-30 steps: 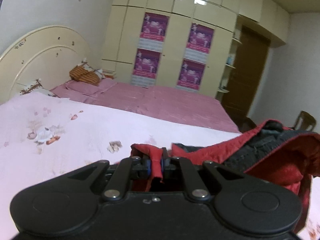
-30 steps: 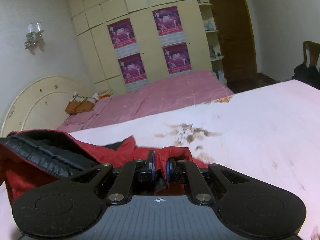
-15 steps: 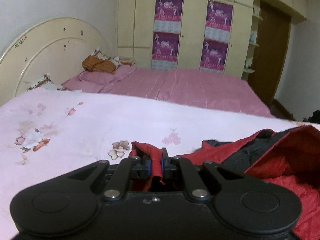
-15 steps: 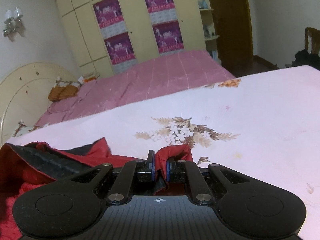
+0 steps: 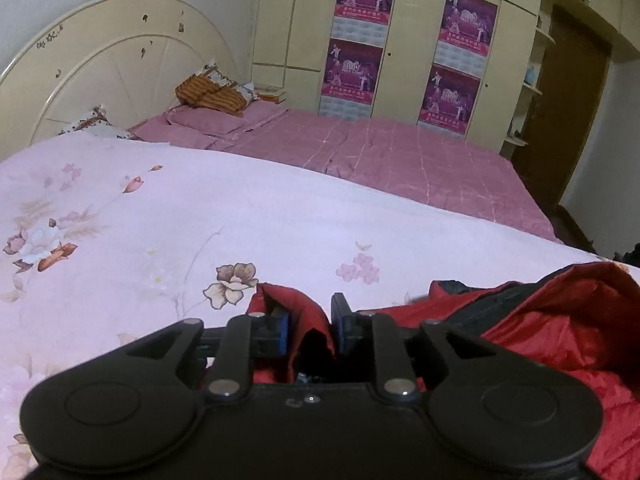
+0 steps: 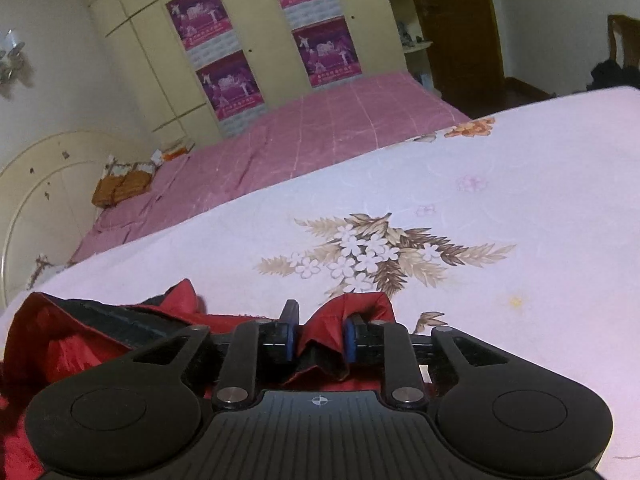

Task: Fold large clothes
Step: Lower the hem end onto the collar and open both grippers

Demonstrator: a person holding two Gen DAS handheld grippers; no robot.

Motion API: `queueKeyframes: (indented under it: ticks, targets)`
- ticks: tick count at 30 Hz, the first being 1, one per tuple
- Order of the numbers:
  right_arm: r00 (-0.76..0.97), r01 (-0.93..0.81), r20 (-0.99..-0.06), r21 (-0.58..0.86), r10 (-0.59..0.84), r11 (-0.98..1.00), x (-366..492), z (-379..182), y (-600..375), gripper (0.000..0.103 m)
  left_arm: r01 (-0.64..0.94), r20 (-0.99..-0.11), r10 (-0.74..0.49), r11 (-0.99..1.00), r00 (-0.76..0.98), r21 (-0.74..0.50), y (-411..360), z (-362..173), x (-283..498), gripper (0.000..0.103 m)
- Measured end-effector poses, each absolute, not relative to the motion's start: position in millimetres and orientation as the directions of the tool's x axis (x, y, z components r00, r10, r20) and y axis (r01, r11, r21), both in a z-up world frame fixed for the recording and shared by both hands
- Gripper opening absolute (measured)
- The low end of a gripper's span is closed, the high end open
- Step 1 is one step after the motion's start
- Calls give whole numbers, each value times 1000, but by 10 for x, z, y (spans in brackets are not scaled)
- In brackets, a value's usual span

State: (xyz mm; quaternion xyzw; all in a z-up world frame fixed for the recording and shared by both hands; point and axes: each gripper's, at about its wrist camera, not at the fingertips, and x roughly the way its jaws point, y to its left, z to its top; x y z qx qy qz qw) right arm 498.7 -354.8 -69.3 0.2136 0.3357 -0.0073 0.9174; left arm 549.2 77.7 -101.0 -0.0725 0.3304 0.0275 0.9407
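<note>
A red padded jacket (image 5: 560,320) with a black lining lies low on the pale floral bedcover (image 5: 200,216). In the left wrist view a red fold of it stands between the fingers of my left gripper (image 5: 308,314), whose jaws are opening; the blue pads have come off the cloth. In the right wrist view the jacket (image 6: 80,340) bunches at the lower left. Another red fold sits between the fingers of my right gripper (image 6: 320,322), draped over the right finger. Those jaws are opening too, with a gap at the left pad.
Beyond the floral cover (image 6: 480,208) lies a pink checked sheet (image 5: 400,156) with a pillow and a striped orange bundle (image 5: 208,94) by the cream headboard (image 5: 100,80). Cream wardrobes with purple posters (image 5: 360,44) line the far wall. A brown door (image 6: 460,28) and a chair (image 6: 622,40) stand at the right.
Both grippers came down toward the bedcover with the jacket, which went from hanging to resting on the bed. Both pairs of jaws, clamped on red folds before, have parted.
</note>
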Motion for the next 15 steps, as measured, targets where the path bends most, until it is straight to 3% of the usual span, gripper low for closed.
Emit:
queueKeyframes:
  ticks: [2,3,4,6,8,10,15]
  targets:
    - [776,163,-618,394,129,904,5005,-690,-3550,28,-102,-626,1,987,780,-126,792,-999,5487,25]
    - [778,163,-613,407,137,899,5009,-681,-3556,47,-101,-625,-7,985,781,-137,807,-988,5478,27]
    - [787,162,-601,423,142,891,5000,-665,-3563,76,-103,-622,-15,983,783,-154,819,-970,5477,32]
    - [813,170,-571,421,115,891,4960,-604,-3552,101,-104,-609,-30,977,793,-184,846,-935,5470,56]
    - [825,149,-557,381,98,912,4951,-525,-3508,101,-128,-564,10,977,826,-170,835,-854,5417,97]
    - [829,134,-552,362,96,923,4948,-473,-3482,101,-103,-502,13,983,865,-152,815,-769,5351,94]
    - [845,67,-528,257,82,964,4870,-354,-3267,98,-27,-515,-21,996,857,-86,661,-753,5253,78]
